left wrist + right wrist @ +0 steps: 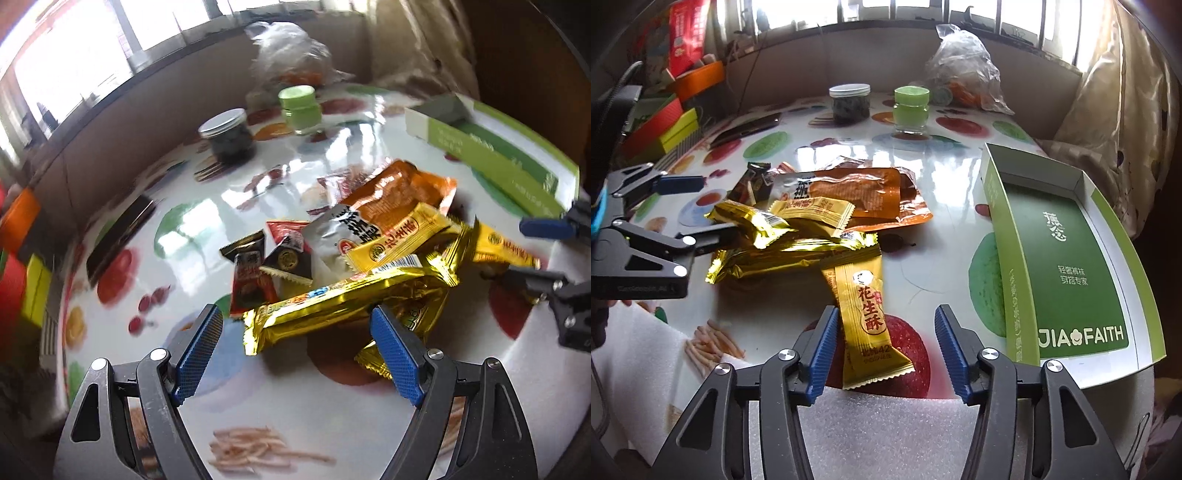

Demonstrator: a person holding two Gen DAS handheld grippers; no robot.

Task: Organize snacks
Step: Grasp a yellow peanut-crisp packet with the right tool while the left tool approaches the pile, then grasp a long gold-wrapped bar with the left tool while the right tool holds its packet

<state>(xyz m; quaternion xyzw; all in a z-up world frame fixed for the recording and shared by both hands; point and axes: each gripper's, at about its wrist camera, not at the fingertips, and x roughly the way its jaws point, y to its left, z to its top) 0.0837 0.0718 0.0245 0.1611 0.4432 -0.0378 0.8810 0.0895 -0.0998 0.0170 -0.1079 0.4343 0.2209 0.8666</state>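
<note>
A heap of snack packets lies on the fruit-print table: a long gold foil bar (332, 306) (798, 254), a yellow peanut-crisp packet (868, 317), an orange pouch (402, 188) (864, 192), and small red-and-black packets (255, 273). My left gripper (295, 328) is open, its fingers on either side of the gold bar's near end. My right gripper (884, 332) is open around the yellow packet's lower end. An open green box (1067, 258) (495, 147) lies empty at the right.
A dark jar with a silver lid (229, 136) (849, 103), a green-lidded jar (299, 107) (910, 109) and a clear plastic bag (964, 62) stand at the back. Coloured boxes (665, 122) are stacked at the left. White foam sheet (886, 435) lies at the near edge.
</note>
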